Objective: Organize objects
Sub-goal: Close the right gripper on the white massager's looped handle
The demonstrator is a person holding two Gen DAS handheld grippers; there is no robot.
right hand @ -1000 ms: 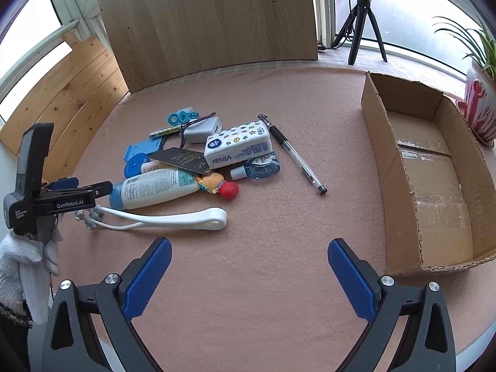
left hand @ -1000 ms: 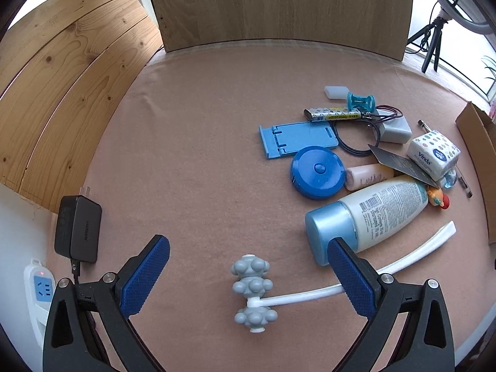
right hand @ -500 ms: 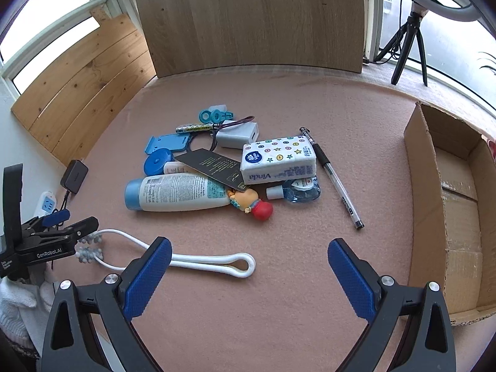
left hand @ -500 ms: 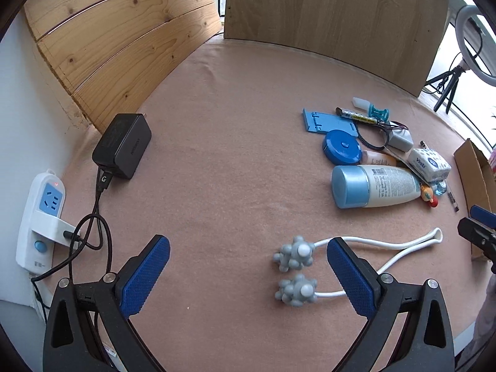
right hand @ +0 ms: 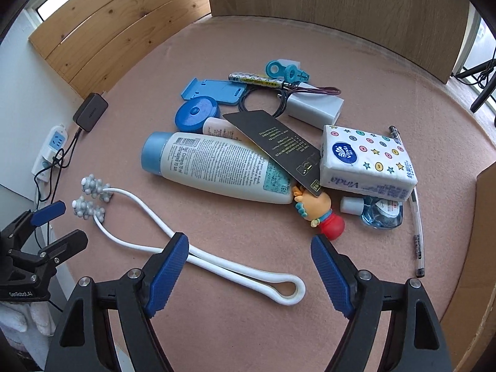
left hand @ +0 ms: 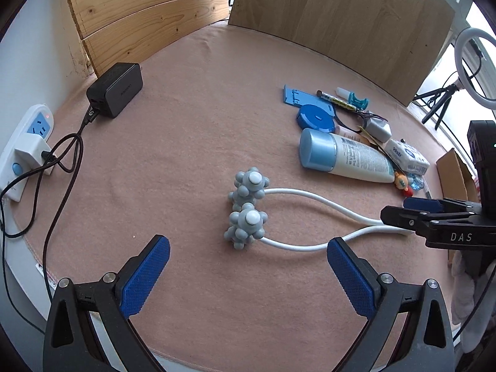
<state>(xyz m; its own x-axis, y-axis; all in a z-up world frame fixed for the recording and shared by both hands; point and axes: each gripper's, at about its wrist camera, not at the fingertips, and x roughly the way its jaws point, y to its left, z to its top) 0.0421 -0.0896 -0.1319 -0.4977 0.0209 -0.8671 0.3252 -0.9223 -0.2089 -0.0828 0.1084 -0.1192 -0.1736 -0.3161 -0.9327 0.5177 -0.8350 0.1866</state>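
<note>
A white looped massager with grey knobbly heads lies on the pink mat; it also shows in the right wrist view. My left gripper is open and empty, just short of the heads. My right gripper is open and empty, low over the massager's handle loop. Beyond lie a lotion bottle, a tissue pack, a black card, a small doll, a pen, a blue tape measure and a blue phone stand.
A cardboard box stands at the right. A black charger and a white power strip with cables sit at the mat's left edge. Wooden boards stand behind. A ring light stands far right.
My left gripper has pulled back and swung left, so the massager heads now lie ahead of it. My right gripper has moved forward and lower, over the massager's handle.
</note>
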